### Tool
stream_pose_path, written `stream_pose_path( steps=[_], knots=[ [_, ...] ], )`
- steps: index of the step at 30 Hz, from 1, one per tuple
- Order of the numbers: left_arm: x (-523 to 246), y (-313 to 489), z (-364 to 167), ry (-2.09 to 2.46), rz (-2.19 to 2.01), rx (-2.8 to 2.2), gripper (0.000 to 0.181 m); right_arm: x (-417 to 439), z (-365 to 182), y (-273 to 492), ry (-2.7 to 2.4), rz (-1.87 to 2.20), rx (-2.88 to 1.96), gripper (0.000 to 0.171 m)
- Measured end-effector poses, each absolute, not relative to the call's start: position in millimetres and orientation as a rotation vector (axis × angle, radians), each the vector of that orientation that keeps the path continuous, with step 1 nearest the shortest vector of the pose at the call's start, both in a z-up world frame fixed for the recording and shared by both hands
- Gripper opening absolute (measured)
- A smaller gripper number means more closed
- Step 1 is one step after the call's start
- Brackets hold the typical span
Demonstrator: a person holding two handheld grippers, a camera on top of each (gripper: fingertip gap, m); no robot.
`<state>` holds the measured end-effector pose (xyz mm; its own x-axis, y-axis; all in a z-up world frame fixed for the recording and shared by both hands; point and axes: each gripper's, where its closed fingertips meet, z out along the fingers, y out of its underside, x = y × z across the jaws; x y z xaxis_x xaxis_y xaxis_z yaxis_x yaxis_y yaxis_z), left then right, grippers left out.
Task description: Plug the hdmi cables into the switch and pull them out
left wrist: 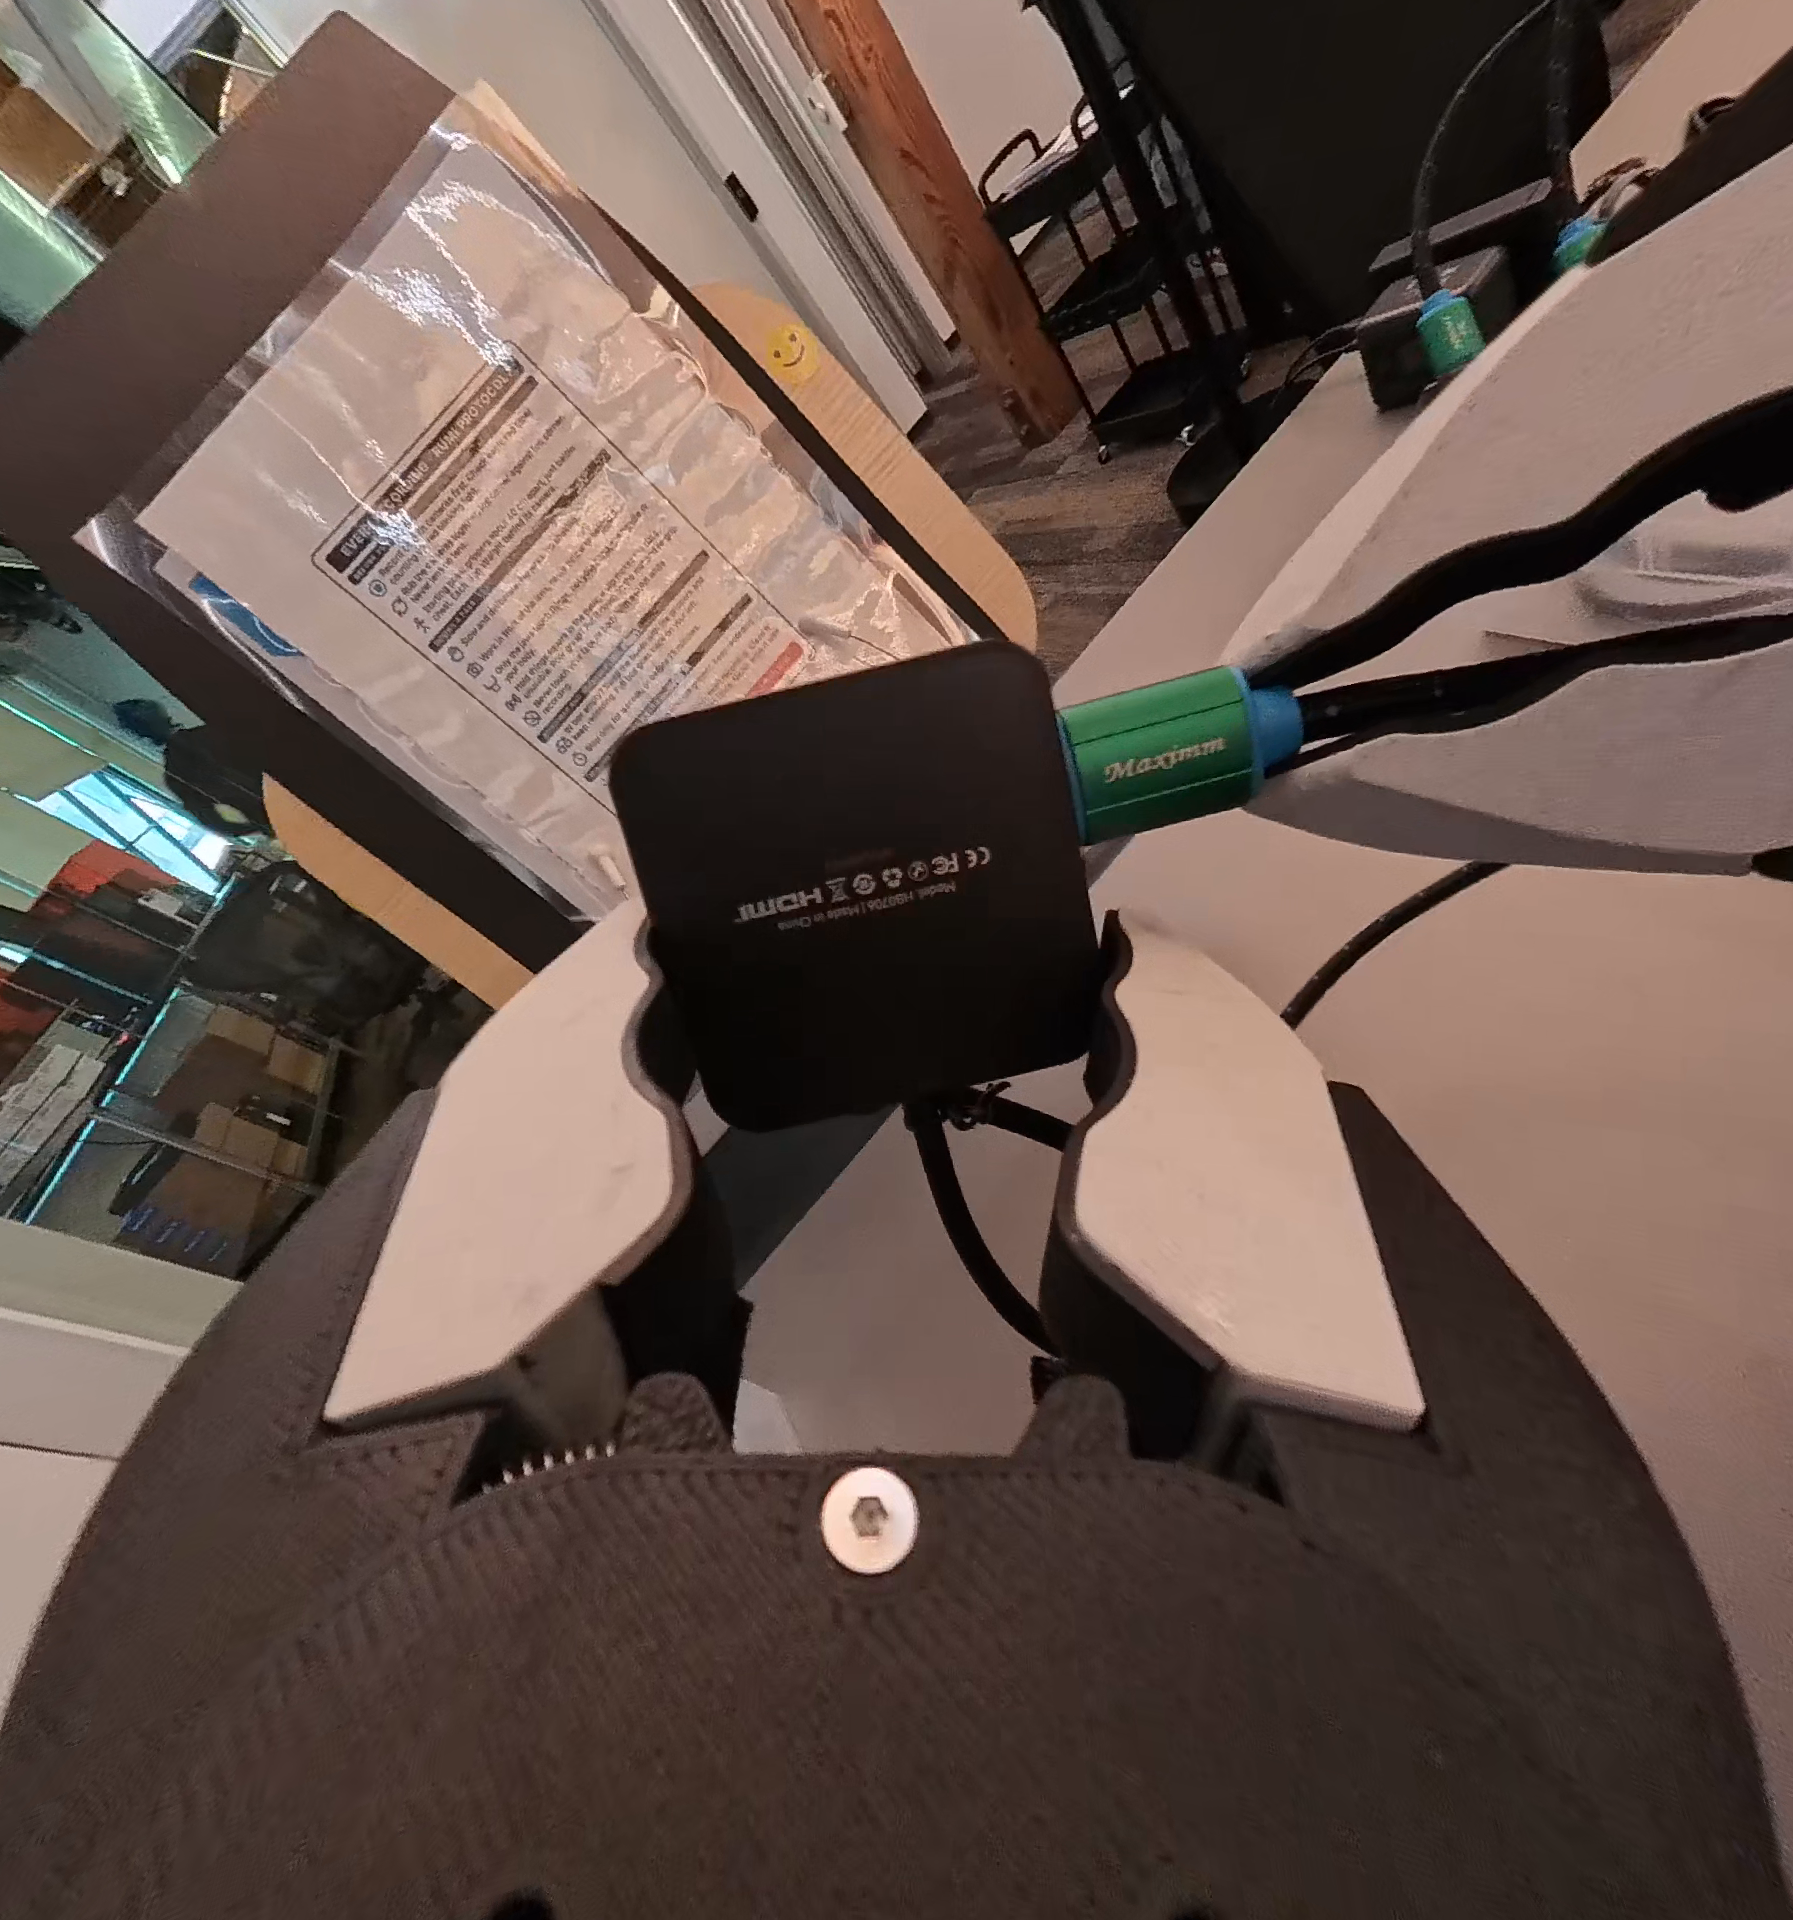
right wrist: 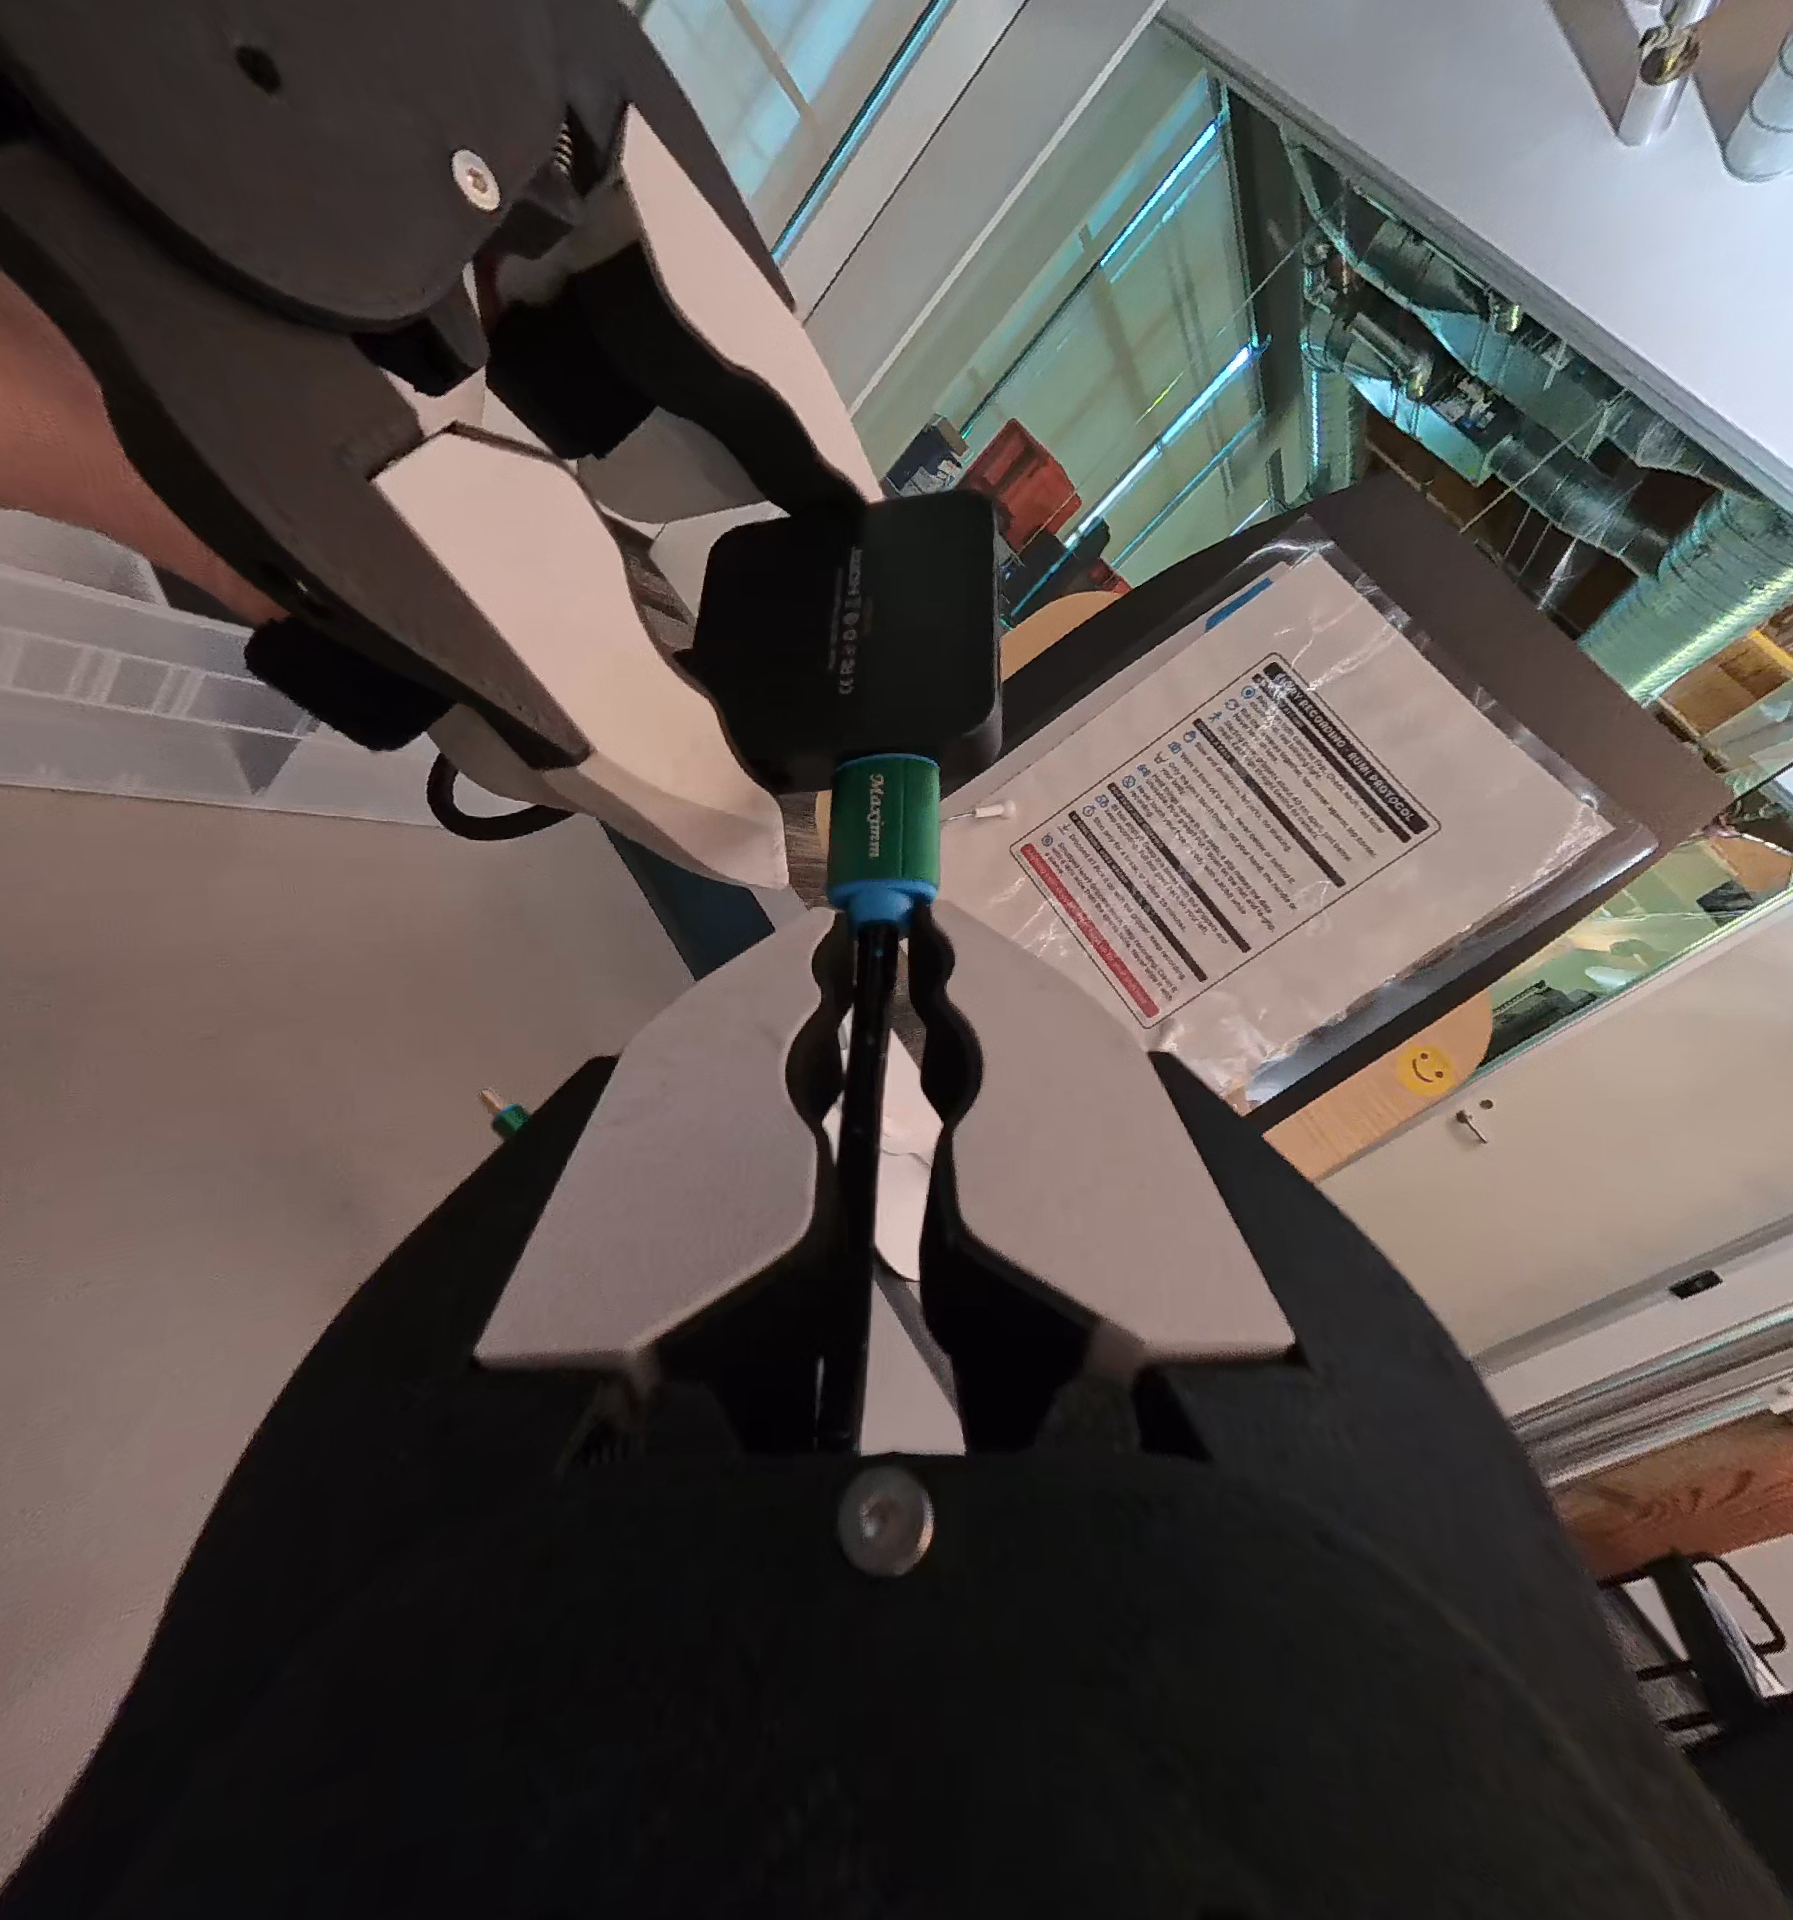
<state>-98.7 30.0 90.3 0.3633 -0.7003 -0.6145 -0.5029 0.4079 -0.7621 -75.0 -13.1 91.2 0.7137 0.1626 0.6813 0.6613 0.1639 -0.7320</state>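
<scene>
My left gripper (left wrist: 881, 966) is shut on the black HDMI switch (left wrist: 861, 883) and holds it up above the white table (left wrist: 1494, 1195), label side toward the camera. A green HDMI plug (left wrist: 1157, 753) with a blue collar sits in the switch's right side. My right gripper (left wrist: 1276, 717) comes in from the right and is shut on the plug's black cable (left wrist: 1411, 681) just behind the collar. In the right wrist view, my right gripper (right wrist: 876, 940) pinches the cable (right wrist: 856, 1091) below the plug (right wrist: 881, 826), which is in the switch (right wrist: 861, 634) held by the left gripper (right wrist: 767, 665).
A black cord (left wrist: 975, 1226) hangs from the switch's underside. A second black box with green plugs (left wrist: 1432, 332) lies at the far right of the table. A dark board with a laminated sheet (left wrist: 518, 540) stands behind. A loose green plug (right wrist: 505, 1120) lies on the table.
</scene>
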Motion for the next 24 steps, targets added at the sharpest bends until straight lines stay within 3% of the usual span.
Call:
stream_pose_path(
  steps=[9, 17, 20, 24],
  knots=[
    [-99.3, 30.5, 91.2, 1.332, -0.181, -1.189, 0.076, -81.1, 85.7, -19.9, -0.891, -0.233, -1.376, 0.016],
    [-97.7, 14.8, 72.4, 1.569, -0.169, -1.036, 0.076, -52.8, 117.4, -47.8, -0.649, 0.408, -1.401, 0.019],
    [-90.5, 4.2, 56.0, 1.665, -0.096, -0.96, 0.076, -57.0, 93.7, -36.9, -0.565, 0.657, -1.579, 0.04],
    [-79.1, -13.9, 34.7, 1.775, -0.103, -0.889, 0.075, -81.6, 60.6, -28.3, -0.567, 0.893, -1.737, 0.044]
  ],
)
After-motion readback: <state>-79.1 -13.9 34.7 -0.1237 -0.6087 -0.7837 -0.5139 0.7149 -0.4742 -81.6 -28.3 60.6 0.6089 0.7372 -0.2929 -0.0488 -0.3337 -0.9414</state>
